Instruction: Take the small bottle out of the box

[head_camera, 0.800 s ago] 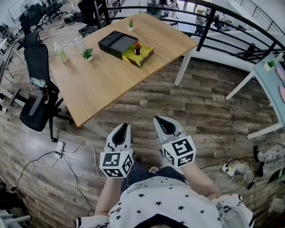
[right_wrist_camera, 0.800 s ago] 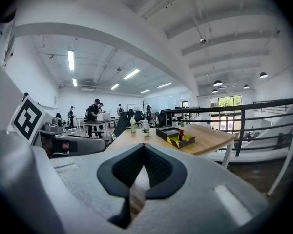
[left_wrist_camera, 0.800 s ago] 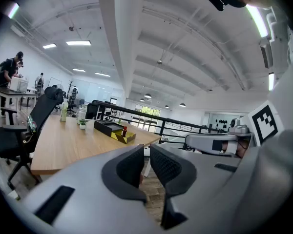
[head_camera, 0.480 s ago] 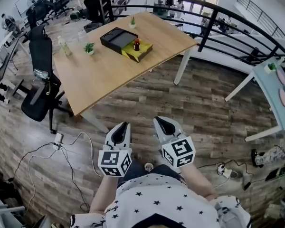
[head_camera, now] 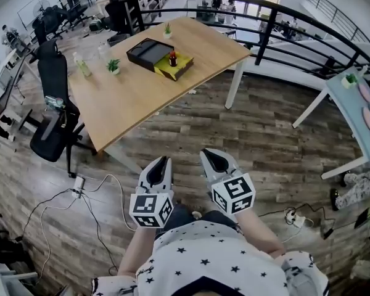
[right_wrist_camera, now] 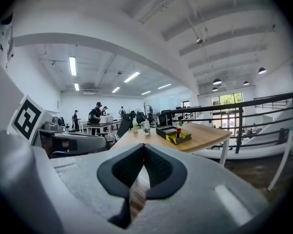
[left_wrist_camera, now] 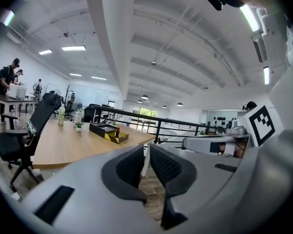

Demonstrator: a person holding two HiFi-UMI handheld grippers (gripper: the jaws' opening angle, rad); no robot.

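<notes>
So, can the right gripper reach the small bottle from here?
Probably not yet: the right gripper is over the floor, short of the table, where the small bottle stands in its box. Nothing blocks the way.

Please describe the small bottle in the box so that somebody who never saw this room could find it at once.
Find the wooden table by the black railing. Toward its far side a yellow box lies beside a black tray, and the small bottle stands upright in the yellow box. It alone is dark red; the potted plants nearby are green.
</notes>
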